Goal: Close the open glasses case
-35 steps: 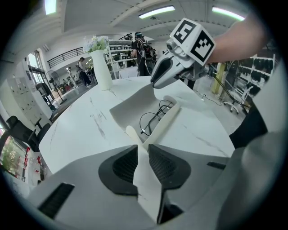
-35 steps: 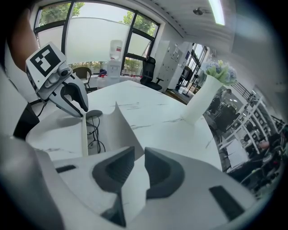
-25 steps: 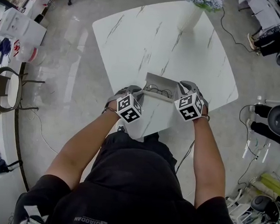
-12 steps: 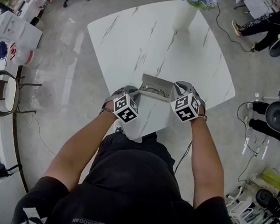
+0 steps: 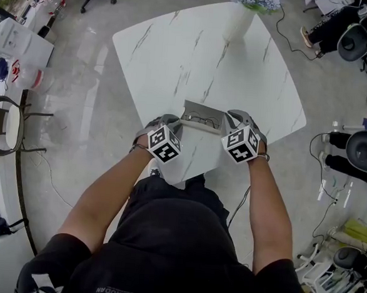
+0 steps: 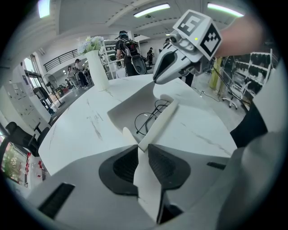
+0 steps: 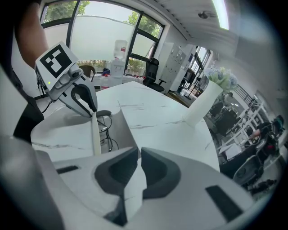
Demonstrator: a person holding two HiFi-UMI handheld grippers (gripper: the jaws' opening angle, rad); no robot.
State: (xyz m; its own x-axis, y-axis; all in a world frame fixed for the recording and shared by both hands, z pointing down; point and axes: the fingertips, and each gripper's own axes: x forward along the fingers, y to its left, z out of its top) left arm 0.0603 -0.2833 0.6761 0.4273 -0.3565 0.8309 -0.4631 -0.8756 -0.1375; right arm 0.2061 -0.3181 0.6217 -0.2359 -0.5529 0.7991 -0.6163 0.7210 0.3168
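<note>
The glasses case [image 5: 201, 115] lies open near the front corner of the white marble table [image 5: 177, 54]. It is a flat folding case, grey inside and white outside. Its grey back panel slopes up on the far side. Thin dark wire-framed glasses [image 6: 148, 117] lie in the grey hollow. The white lid [image 6: 158, 123] stands raised on edge along the near side, pinched at one end by the left gripper [image 6: 140, 146] and at the other by the right gripper [image 7: 138, 155].
</note>
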